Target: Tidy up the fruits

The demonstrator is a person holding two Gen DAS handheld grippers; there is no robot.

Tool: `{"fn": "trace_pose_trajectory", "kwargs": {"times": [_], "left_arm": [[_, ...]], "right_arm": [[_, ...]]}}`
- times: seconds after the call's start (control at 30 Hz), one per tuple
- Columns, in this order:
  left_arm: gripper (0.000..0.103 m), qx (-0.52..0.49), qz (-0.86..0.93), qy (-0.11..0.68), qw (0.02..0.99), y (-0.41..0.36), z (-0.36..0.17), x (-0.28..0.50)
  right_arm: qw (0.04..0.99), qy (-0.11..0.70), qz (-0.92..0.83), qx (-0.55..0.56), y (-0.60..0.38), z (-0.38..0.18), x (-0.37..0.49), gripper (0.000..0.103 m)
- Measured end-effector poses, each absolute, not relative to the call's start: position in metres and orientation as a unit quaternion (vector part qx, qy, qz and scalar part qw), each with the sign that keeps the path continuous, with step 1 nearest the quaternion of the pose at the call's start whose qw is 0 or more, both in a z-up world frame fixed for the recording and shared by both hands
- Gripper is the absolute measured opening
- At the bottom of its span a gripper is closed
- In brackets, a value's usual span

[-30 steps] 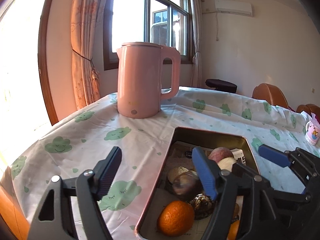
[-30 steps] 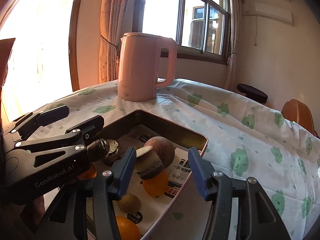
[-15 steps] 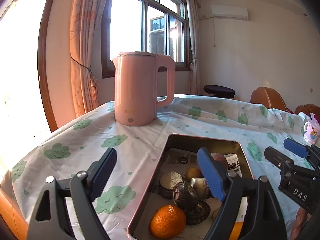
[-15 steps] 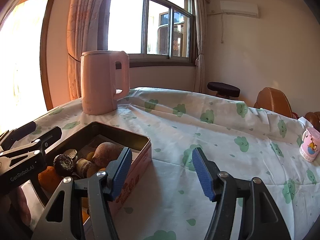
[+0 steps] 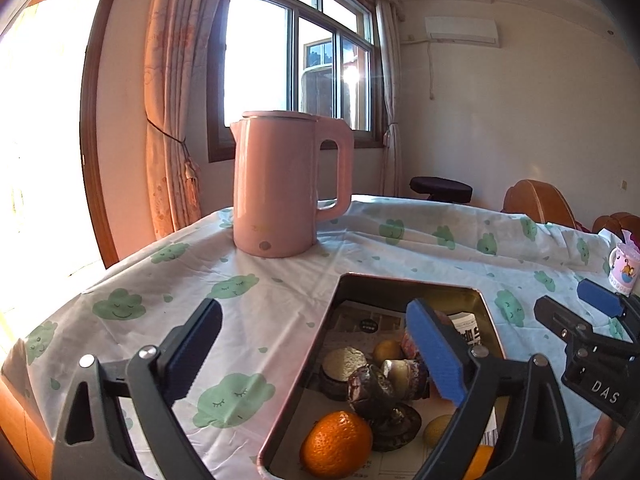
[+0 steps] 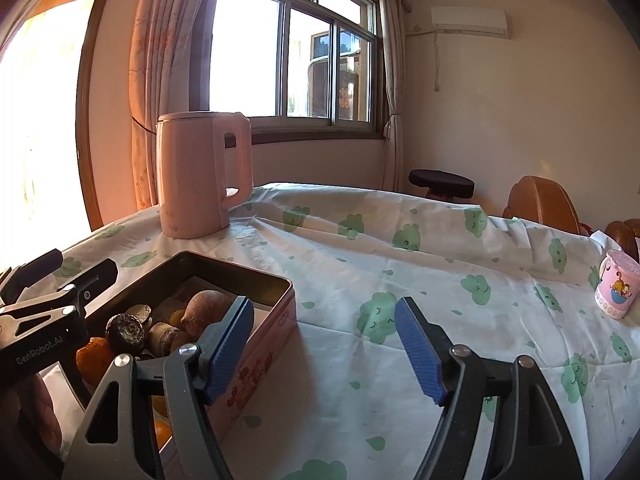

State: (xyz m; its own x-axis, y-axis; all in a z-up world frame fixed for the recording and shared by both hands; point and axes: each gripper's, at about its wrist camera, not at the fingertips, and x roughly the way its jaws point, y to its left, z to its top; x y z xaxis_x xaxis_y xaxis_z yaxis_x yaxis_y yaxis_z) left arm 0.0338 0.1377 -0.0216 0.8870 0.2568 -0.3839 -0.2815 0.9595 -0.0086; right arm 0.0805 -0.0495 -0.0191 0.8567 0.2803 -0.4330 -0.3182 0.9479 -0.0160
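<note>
A pink metal tin (image 5: 298,390) (image 6: 276,316) lies open on the cloud-print tablecloth and holds several fruits: an orange (image 5: 335,443) at its near end, dark round fruits (image 5: 370,388), a brownish round fruit (image 6: 206,307). My left gripper (image 5: 316,354) is open and empty, straddling the tin's left wall. My right gripper (image 6: 326,350) is open and empty, right of the tin above bare cloth. Each gripper shows at the edge of the other's view.
A tall pink kettle (image 5: 282,182) (image 6: 200,174) stands behind the tin near the table's far edge. A small pink mug (image 6: 615,289) sits at the right. A window, curtain, black stool (image 6: 440,182) and wooden chairs lie beyond the table.
My right gripper has swung right, from over the tin's fruits to the cloth beside it. My left gripper has drawn back a little. Both stayed open.
</note>
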Motion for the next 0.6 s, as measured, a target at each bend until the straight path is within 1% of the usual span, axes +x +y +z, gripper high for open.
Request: {"fn": "trace_pose_trajectory", "kwargs": {"times": [0.13,0.4,0.6], "left_arm": [[0.1,-0.03,0.142,0.19,0.971,0.1376,-0.0209,0.0325],[0.1,-0.029,0.142,0.19,0.971,0.1381,-0.0205,0.032],[0.103,-0.029,0.142,0.189,0.971,0.1381,-0.0204,0.0321]], "right_arm": [[0.963,0.216,0.152,-0.047,-0.0485,-0.0186,0.0794,0.078],[0.965,0.213,0.146,-0.043,-0.0507,-0.0178,0.0789,0.085],[0.965,0.212,0.145,-0.043,-0.0502,-0.0177,0.0779,0.086]]}}
